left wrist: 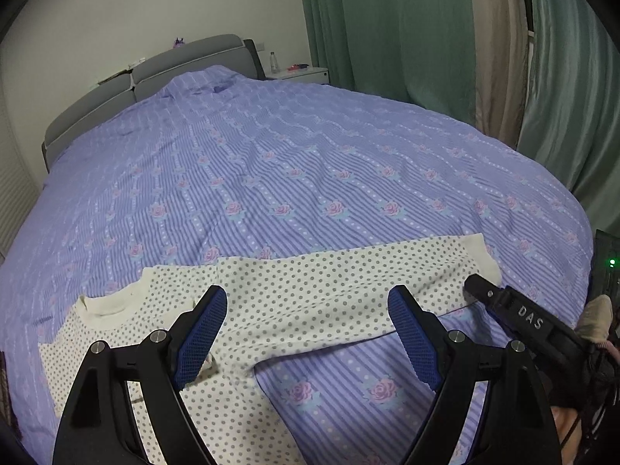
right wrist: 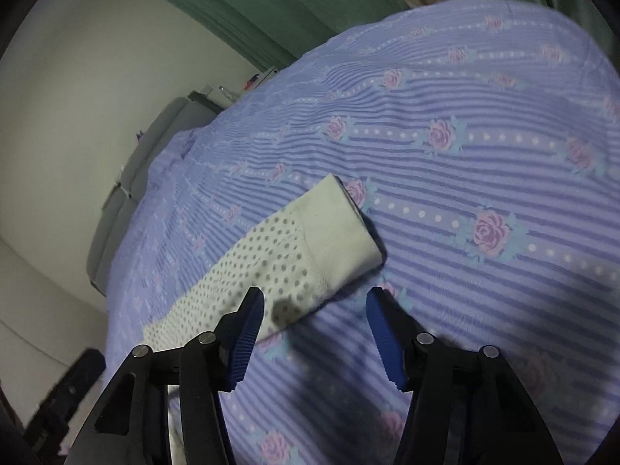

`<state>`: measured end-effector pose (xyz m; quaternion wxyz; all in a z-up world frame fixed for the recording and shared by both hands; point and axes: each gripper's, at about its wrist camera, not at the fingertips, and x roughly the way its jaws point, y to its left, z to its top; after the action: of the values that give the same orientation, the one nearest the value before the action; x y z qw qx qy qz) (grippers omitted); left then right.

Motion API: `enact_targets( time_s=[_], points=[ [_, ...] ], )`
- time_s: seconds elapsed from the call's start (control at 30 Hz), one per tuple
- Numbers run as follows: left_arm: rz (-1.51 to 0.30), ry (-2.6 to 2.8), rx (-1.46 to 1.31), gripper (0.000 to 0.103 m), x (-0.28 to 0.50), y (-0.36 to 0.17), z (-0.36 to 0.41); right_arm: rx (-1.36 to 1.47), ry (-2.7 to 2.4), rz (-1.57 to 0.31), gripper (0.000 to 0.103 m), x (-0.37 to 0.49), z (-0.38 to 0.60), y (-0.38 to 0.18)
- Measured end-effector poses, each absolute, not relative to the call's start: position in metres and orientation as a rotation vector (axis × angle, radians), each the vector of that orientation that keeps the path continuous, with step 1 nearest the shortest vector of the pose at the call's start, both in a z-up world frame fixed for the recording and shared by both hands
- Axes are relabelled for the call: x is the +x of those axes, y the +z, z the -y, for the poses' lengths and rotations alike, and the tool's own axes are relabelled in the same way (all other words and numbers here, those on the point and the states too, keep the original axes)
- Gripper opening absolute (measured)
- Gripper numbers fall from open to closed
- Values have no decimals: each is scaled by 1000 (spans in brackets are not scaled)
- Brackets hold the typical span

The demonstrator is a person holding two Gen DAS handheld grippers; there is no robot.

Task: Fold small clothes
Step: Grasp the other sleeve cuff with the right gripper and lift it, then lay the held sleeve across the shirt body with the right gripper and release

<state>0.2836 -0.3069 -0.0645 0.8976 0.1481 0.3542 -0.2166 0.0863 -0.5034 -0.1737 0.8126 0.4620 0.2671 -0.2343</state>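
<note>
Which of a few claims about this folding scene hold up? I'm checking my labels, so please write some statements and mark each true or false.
1. The left claw is open and holds nothing. True.
2. The polka-dot top is already folded into a neat square. False: it lies spread on the bedspread with a sleeve stretched out.
3. The right claw is clamped on the sleeve cuff. False: it is open, with the cuff ahead of its fingertips.
4. A bottle stands on the nightstand. True.
5. The curtains are red. False: green.
</note>
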Motion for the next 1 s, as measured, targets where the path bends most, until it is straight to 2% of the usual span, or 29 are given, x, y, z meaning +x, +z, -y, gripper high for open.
enact_targets(
  time_s=[0.17,0.3,0.4,0.63,0.83,1.0],
  points=[
    [-749,-446,310,85,286,-68,308,1016,-512,-539,48,95,510,-184],
    [-749,-435,296,85,284,-64,298,1018,-535,-550,30,97,516,-182],
    [-747,-417,262,85,284,-58,284,1020,-516,-542,22,95,518,-174],
    [-745,-342,176,85,288,-42,234,756,-500,-514,18,108,485,-107],
    [-720,-231,54,85,293,-15,157,501,-399,-478,18,143,434,-35],
    [-696,-132,-3,85,291,-1,90,342,-288,-483,18,179,377,-1]
  ],
)
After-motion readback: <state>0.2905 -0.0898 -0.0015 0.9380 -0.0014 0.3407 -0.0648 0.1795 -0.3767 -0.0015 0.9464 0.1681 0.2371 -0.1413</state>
